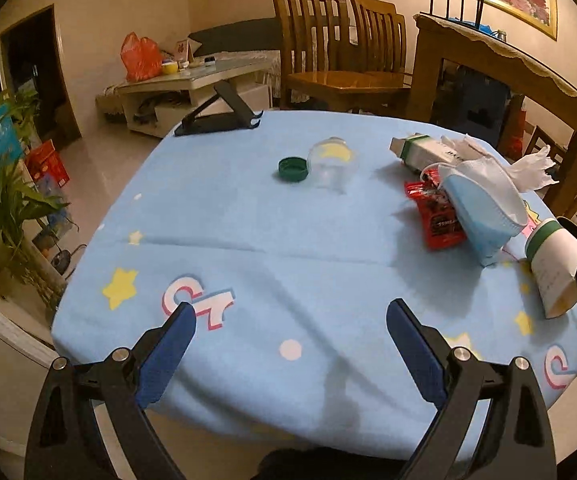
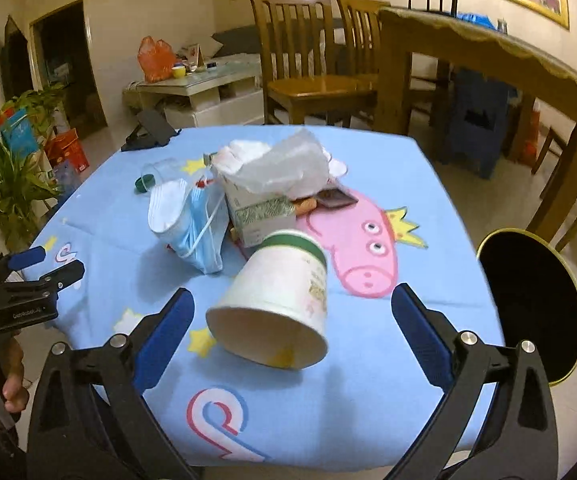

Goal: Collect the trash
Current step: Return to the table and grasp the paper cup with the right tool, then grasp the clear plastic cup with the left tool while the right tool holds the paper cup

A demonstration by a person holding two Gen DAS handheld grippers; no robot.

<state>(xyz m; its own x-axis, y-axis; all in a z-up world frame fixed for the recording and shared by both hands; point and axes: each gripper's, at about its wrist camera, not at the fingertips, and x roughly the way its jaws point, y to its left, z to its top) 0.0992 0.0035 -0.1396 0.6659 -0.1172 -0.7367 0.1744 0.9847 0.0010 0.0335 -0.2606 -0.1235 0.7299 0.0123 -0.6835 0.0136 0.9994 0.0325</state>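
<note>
A blue cartoon tablecloth [image 2: 428, 184] covers the table, with trash heaped near its middle, apparently for collecting. A black bin [image 2: 530, 304] waits just off the table's right edge. The paper cup [image 2: 276, 300] lies tipped, mouth toward the right gripper [image 2: 290, 310], whose jaws stand spread wide either side without touching. The left gripper [image 1: 290, 326] is equally spread over bare cloth, empty. A face mask [image 2: 192, 224] and green bottle cap [image 1: 293, 169] lie beyond.

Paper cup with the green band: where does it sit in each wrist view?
Left wrist view: paper cup lies on its side at the far right edge, mouth toward the camera.
Right wrist view: it lies at centre, between the open right tongs.
Shared landmark: blue face mask.
</note>
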